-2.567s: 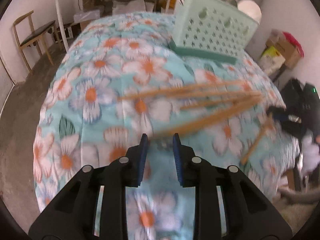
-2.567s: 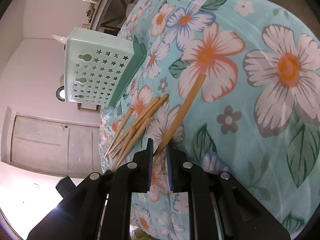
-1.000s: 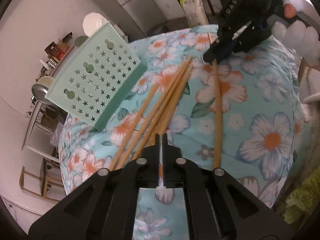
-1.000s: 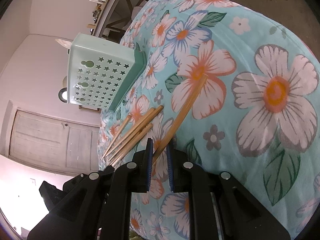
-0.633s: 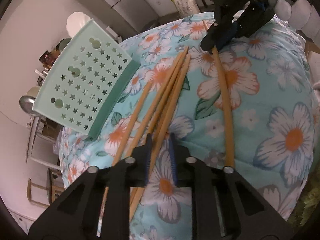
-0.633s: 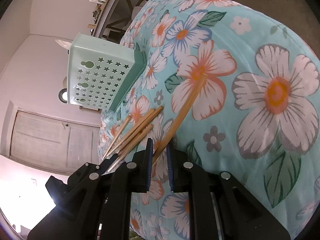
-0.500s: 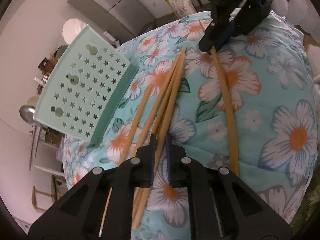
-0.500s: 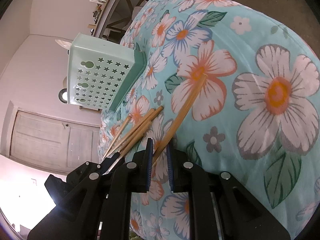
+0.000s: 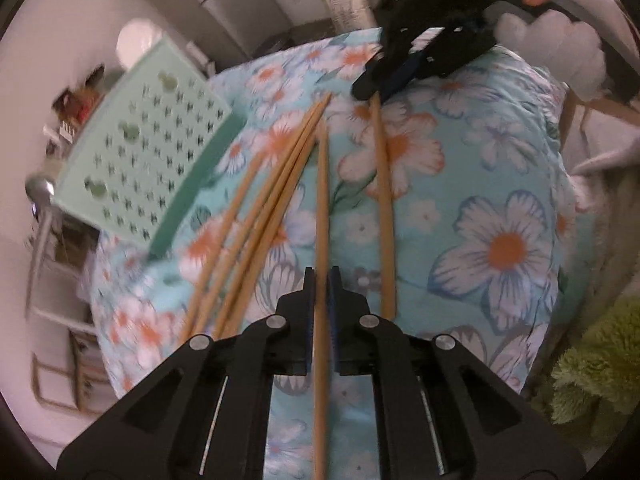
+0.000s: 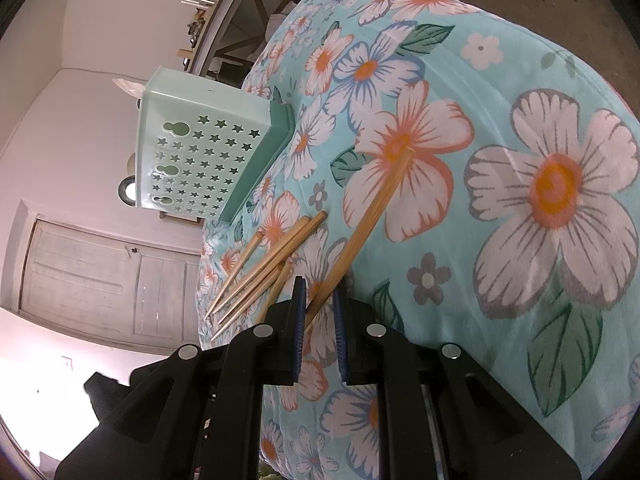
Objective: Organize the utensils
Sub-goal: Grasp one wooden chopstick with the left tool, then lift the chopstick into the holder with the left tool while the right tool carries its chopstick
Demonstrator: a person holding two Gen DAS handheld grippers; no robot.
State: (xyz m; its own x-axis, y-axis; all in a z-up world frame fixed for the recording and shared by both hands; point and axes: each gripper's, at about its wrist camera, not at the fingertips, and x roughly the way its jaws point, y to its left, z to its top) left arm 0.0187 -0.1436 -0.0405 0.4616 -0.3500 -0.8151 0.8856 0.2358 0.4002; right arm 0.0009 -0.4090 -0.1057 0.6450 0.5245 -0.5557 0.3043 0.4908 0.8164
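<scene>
- the left gripper [image 9: 321, 280] has its jaws clamped on one bamboo chopstick [image 9: 321, 216], which runs straight out ahead of it and back under the black frame, so its near end is cut off at the picture's edge.
- three more loose chopsticks [image 9: 256, 224] lie fanned on the floral cloth [image 9: 500, 240] just to the left of the held one; motion blur smears their near tips, so where they end is hard to make out.
- the right gripper [image 10: 319, 300] sits with its jaws drawn close around the end of another chopstick [image 10: 368, 220], whose far end rests on a big orange-centred flower; whether the pads truly press it i cannot tell, since the stick passes at a slant between them.
- in the left view that gripper shows at the far end of the table as a dark shape, with a white-gloved hand [image 9: 552, 36] behind it, partly out of frame.
- the mint utensil basket [image 10: 200, 148] stands on its darker green tray [image 10: 260, 160] near the table's far edge, well apart from both grippers; its star-punched wall hides whatever is inside.
- behind it, a pale door [image 10: 100, 280] and a cluttered shelf [image 10: 208, 0] are too small and washed out to read.
</scene>
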